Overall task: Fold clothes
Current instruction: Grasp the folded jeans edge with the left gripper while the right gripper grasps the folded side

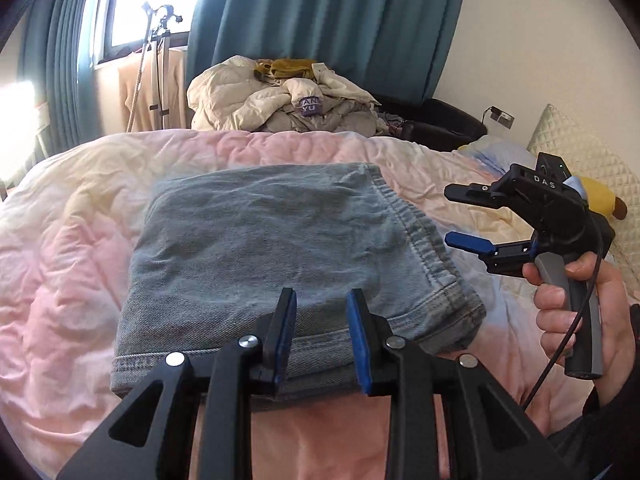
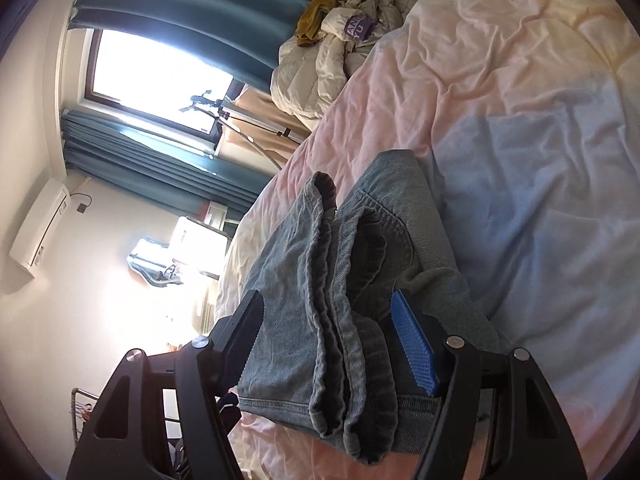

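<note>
A folded pair of light blue jeans (image 1: 260, 232) lies flat on the bed. In the left wrist view my left gripper (image 1: 322, 294) hovers over the jeans' near edge, jaws apart with nothing between the pads. A hand (image 1: 568, 312) holds my right gripper (image 1: 448, 215) at the jeans' right edge, rolled so one jaw stands above the other, and open. In the right wrist view the stacked layers of the jeans (image 2: 280, 264) show edge-on in the gap of the right gripper (image 2: 326, 298). Neither pad presses on the denim.
A pink, yellow and blue duvet (image 1: 80, 240) covers the bed. A heap of cream clothes (image 1: 280, 100) sits at the far end before teal curtains (image 1: 320, 20). A quilted pillow (image 1: 580, 152) and a yellow plush toy (image 1: 600, 200) lie at the right. A stand (image 1: 160, 60) is by the window.
</note>
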{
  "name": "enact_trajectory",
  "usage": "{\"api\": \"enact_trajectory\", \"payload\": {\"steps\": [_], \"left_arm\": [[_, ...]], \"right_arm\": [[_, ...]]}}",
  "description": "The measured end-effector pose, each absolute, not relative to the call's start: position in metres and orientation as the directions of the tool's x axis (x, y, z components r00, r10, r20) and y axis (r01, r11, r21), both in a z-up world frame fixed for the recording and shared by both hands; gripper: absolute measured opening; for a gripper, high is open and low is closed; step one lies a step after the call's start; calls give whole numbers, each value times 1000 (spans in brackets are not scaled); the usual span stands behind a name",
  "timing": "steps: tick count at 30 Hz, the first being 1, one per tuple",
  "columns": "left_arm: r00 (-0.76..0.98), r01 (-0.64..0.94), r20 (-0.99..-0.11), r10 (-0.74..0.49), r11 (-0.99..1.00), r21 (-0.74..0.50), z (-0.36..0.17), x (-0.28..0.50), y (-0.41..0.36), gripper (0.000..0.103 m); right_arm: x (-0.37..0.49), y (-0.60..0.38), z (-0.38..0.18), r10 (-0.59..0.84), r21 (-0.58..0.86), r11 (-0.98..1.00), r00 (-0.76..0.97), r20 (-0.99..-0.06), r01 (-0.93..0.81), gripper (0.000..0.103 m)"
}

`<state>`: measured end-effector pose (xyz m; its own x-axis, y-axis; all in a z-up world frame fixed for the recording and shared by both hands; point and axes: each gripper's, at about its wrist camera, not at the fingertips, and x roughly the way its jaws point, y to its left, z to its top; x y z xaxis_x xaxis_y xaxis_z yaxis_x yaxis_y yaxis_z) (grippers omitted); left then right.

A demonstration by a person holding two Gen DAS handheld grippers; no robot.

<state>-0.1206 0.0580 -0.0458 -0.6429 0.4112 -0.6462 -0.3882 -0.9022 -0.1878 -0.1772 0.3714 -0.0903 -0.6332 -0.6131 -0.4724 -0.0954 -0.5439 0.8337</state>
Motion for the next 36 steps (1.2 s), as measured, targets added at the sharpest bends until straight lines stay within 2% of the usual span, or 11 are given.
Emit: {"api": "enact_trajectory", "payload": {"steps": [5,12,15,18,22,27,32,36], "left_arm": [[-653,-358,-635,413,-907,-222,-57,-142,46,27],[-699,-251,-606,381,-923,-291,-66,-158,26,27],[-714,-200,-589,379,-916,-347,-67,-166,14,27],[-729,-166,-584,358,-919,-357,-68,-167,7,27],[-741,-152,-569,357,-914,-376,-65,-163,0,27],[-759,-164,-548,352,-918,-362,-60,-157,2,27],[-754,-175,-557,349,-923,-342,-63,-159,9,27],[-740,-172,-573,353,-922,-347,-68,-163,11,27]], "right_arm": [[-223,364,-110,-649,834,-546,-589,-482,-81,67],[-258,359,-125,-783,922,-387,-522,-337,-14,67],[-269,365,-141,-790,931,-364,-523,-321,-22,66],[-277,371,-151,-797,953,-302,-544,-261,-15,66],[-288,368,-127,-796,954,-291,-571,-198,75,68],[-280,372,-83,-777,932,-269,-627,-62,242,68],[-274,386,-96,-683,898,-414,-702,-199,148,68],[-263,393,-117,-627,854,-520,-693,-355,33,68]]}}
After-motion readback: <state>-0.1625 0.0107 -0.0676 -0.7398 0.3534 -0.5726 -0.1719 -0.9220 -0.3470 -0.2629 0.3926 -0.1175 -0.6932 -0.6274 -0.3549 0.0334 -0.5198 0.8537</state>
